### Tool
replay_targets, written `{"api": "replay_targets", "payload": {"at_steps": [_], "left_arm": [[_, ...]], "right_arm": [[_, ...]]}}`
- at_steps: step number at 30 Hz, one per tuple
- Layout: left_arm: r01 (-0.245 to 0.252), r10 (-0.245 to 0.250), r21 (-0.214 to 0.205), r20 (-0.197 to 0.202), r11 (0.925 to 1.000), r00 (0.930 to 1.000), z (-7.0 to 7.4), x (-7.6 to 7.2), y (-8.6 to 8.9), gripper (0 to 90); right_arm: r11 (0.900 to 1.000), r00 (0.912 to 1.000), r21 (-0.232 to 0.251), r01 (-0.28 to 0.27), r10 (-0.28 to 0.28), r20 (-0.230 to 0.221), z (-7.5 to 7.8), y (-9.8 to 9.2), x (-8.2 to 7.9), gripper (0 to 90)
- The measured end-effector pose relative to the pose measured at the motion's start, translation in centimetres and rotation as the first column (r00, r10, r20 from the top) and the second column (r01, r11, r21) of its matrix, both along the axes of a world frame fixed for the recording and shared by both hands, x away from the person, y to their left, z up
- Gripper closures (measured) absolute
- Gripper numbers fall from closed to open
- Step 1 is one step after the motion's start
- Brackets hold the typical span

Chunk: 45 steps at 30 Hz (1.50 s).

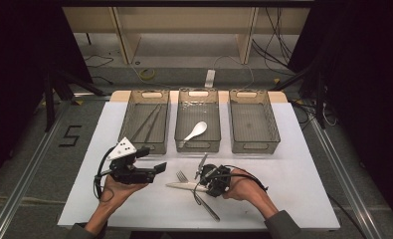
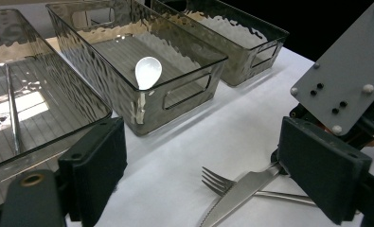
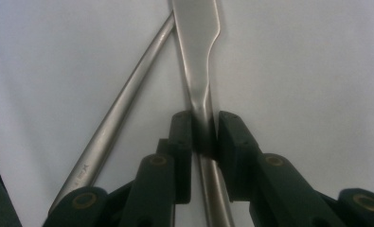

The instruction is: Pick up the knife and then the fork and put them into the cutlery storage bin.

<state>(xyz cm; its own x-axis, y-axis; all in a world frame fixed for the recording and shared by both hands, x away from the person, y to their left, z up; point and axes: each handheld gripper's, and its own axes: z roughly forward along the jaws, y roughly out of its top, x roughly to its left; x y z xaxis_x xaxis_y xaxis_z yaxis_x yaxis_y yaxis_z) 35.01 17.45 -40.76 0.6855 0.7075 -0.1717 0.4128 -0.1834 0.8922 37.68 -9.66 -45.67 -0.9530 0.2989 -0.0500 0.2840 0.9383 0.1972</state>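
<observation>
A steel knife (image 1: 181, 185) lies across a fork (image 1: 200, 198) on the white table near the front. My right gripper (image 1: 202, 186) is low over them, and in the right gripper view its pads (image 3: 182, 135) press both sides of the knife (image 3: 196, 42) at the narrow neck, with the fork handle (image 3: 128, 99) lying to the left. My left gripper (image 1: 159, 168) hovers to the left, open and holding nothing. The left gripper view shows its jaws wide apart around the knife blade (image 2: 241, 191) and fork tines (image 2: 218, 179), with the right gripper's grey plate (image 2: 350, 71) beyond.
Three clear bins stand in a row at the back. The left bin (image 1: 145, 144) holds thin metal sticks, the middle bin (image 1: 198, 145) a white spoon (image 1: 196, 130), and the right bin (image 1: 253, 145) holds nothing. Table edges are near on all sides.
</observation>
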Motion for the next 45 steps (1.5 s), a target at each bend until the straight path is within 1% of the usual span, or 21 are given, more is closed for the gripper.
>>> {"api": "replay_targets", "payload": {"at_steps": [6,14,15,16,20,23,24,26,28,29,33,34,37,38,39,40,41,42,43,44,45], "left_arm": [[-0.001,0.001,-0.001,0.003,1.0,1.0,0.0,0.0,0.1,16.0],[-0.006,0.006,-0.003,0.003,1.0,1.0,0.1,-0.1,0.2,16.0],[-0.008,0.008,-0.009,0.006,0.9999,0.9999,0.1,-0.1,0.3,16.0],[-0.008,0.008,-0.009,0.006,0.9999,0.9999,0.1,-0.1,0.3,16.0],[-0.014,0.014,-0.017,0.006,0.9998,0.9999,0.1,-0.1,0.4,16.0],[-0.018,0.018,-0.024,0.01,0.9995,0.9998,0.2,-0.1,0.5,16.0],[-0.018,0.018,-0.024,0.01,0.9995,0.9998,0.2,-0.1,0.5,16.0],[-0.02,0.021,-0.028,0.01,0.9994,0.9997,0.2,-0.1,0.6,16.0],[-0.023,0.023,-0.038,0.005,0.999,0.9997,0.2,-0.1,0.6,16.0],[-0.024,0.024,-0.04,0.005,0.9989,0.9997,0.2,-0.1,0.7,16.0],[-0.027,0.028,-0.044,0.008,0.9986,0.9996,0.2,-0.1,0.7,16.0],[-0.027,0.028,-0.044,0.008,0.9986,0.9996,0.2,-0.1,0.7,16.0],[-0.03,0.03,-0.05,0.011,0.9983,0.9995,0.2,-0.1,0.8,16.0],[-0.03,0.031,-0.055,0.011,0.998,0.9995,0.2,-0.1,0.8,16.0],[-0.032,0.032,-0.057,0.011,0.9979,0.9994,0.2,-0.1,0.8,16.0],[-0.033,0.033,-0.057,0.01,0.9979,0.9994,0.2,-0.1,0.8,16.0],[-0.034,0.035,-0.057,0.01,0.9978,0.9993,0.2,-0.1,0.9,16.0],[-0.035,0.036,-0.059,0.012,0.9977,0.9993,0.2,-0.1,0.9,16.0],[-0.037,0.038,-0.062,0.013,0.9974,0.9992,0.2,-0.1,0.9,16.0],[-0.037,0.038,-0.062,0.013,0.9974,0.9992,0.2,-0.1,0.9,15.9],[-0.038,0.039,-0.062,0.015,0.9974,0.9991,0.2,-0.1,0.9,16.0]], "right_arm": [[0.9991,0.9991,-0.017,-0.039,0.04,0.017,0.0,0.4,-0.3,80.8],[0.9992,0.9992,-0.008,-0.038,0.038,0.011,0.2,0.1,-0.3,81.1],[0.9993,0.9995,0.015,-0.033,0.033,0.004,0.5,-0.1,-0.2,81.2],[0.9993,0.9995,0.015,-0.033,0.033,0.004,0.5,-0.1,-0.2,81.2],[0.998,0.9999,0.063,-0.004,0.003,0.012,1.5,-1.1,0.1,81.3],[0.9929,0.9996,0.117,0.021,-0.023,0.017,2.2,-1.8,0.3,81.3],[0.9899,0.9989,0.135,0.043,-0.045,0.011,2.5,-2.0,0.4,81.4],[0.9852,0.9987,0.165,0.047,-0.049,0.011,3.0,-2.6,0.7,81.4],[0.9838,0.9984,0.171,0.054,-0.056,0.008,3.3,-2.9,0.8,81.4],[0.977,0.9972,0.2,0.073,-0.075,0.004,3.6,-3.2,1.0,81.3],[0.9653,0.9941,0.239,0.106,-0.108,-0.003,4.1,-4.0,1.4,81.3],[0.9653,0.9941,0.239,0.106,-0.108,-0.003,4.1,-4.0,1.4,81.3],[0.9456,0.9894,0.292,0.143,-0.145,-0.017,4.9,-5.1,2.1,81.3],[0.9456,0.9894,0.292,0.143,-0.145,-0.017,4.9,-5.1,2.1,81.3],[0.9328,0.9848,0.319,0.169,-0.173,-0.015,5.6,-5.9,2.5,81.3],[0.9328,0.9848,0.319,0.169,-0.173,-0.015,5.6,-5.9,2.5,81.3],[0.9191,0.9813,0.349,0.183,-0.192,-0.007,6.2,-6.7,3.0,81.4],[0.9113,0.9784,0.363,0.194,-0.207,-0.004,6.5,-7.1,3.2,81.3],[0.905,0.9756,0.373,0.204,-0.22,-0.001,6.8,-7.5,3.5,81.3],[0.905,0.9756,0.373,0.204,-0.22,-0.001,6.8,-7.5,3.5,81.3],[0.8921,0.9694,0.392,0.224,-0.245,0.005,7.3,-8.2,3.9,81.3]]}}
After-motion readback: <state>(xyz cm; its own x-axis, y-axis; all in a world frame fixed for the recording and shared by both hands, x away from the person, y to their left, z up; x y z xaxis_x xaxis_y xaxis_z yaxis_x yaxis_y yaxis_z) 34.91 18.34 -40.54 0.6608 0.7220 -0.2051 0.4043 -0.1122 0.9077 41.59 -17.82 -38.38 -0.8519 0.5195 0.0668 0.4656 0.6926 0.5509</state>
